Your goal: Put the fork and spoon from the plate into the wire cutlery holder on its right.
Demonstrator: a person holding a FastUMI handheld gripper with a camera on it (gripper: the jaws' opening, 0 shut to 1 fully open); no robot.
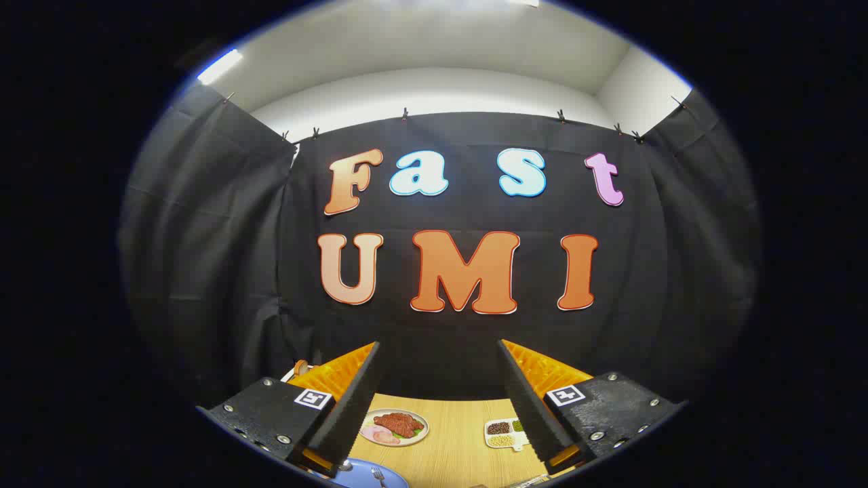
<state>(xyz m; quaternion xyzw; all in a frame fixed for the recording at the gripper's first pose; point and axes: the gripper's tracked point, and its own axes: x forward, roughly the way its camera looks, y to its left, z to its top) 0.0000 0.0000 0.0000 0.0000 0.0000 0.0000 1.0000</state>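
- Blue plate [369,476] is seen low down, just by the left finger, with the fork [378,477] lying on it; something roundish at its rim might be the spoon, can't really be told.
- Meat is laid out on a white plate [395,427] further back on the wooden table [454,447].
- Gripper [439,400] is held spread wide, nothing pinched between the fingers.
- A small divided tray [505,434] of beans is tucked just by the right finger.
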